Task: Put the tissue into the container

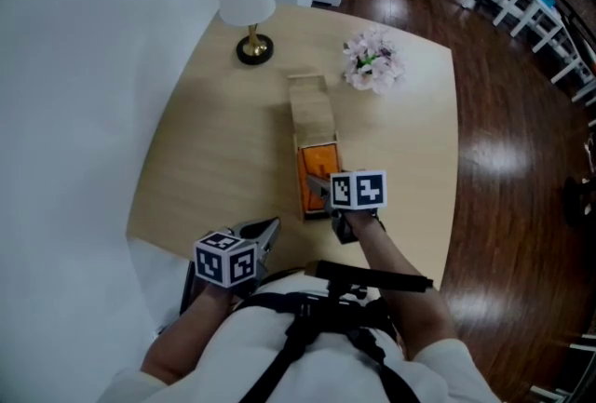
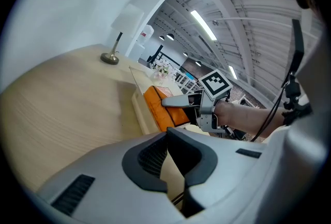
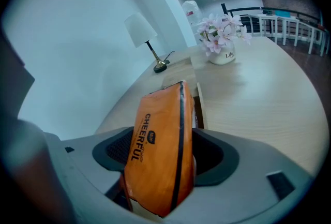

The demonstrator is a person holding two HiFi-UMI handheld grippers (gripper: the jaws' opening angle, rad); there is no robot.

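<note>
An orange tissue pack stands upright between the jaws of my right gripper, which is shut on it. In the head view the orange tissue pack sits at the near end of a long light wooden container in the middle of the table, with the right gripper over that end. From the left gripper view the orange pack shows inside the container wall. My left gripper hangs near the table's front edge, shut, with nothing in it.
A white lamp on a brass foot stands at the far left of the round wooden table. A small vase of pink flowers stands at the far right. Dark wooden floor and white railings lie beyond the table's right edge.
</note>
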